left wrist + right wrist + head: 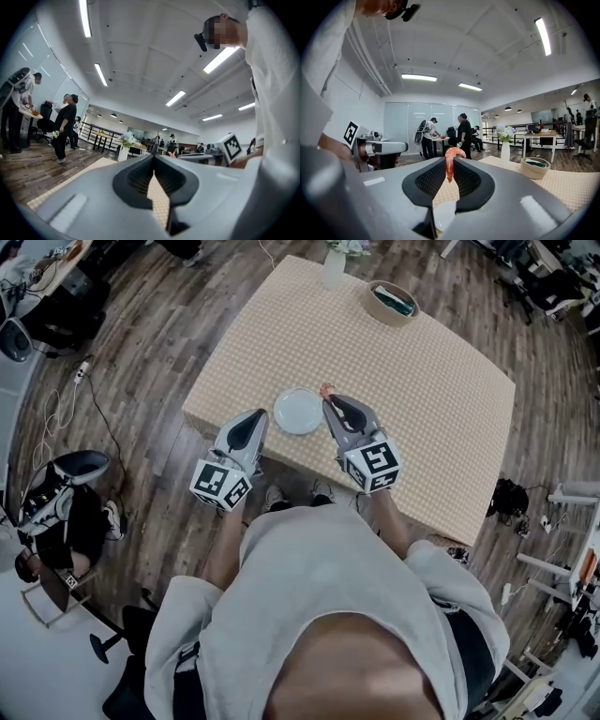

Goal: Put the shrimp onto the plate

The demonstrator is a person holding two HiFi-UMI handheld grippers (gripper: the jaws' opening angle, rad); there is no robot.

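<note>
An orange shrimp (449,168) hangs pinched between the tips of my right gripper (451,159), which is shut on it. In the head view that right gripper (327,399) holds the shrimp (324,389) just right of the round white plate (298,412), near the table's front edge. The plate (442,214) shows low between the right jaws. My left gripper (255,415) sits just left of the plate. Its jaws meet at the tips with nothing between them (153,158). Both grippers point roughly level.
The table carries a tan checkered cloth (422,390). A round basket (392,303) and a white vase with flowers (335,266) stand at the far side. Several people stand around desks in the room beyond, on the wooden floor (141,352).
</note>
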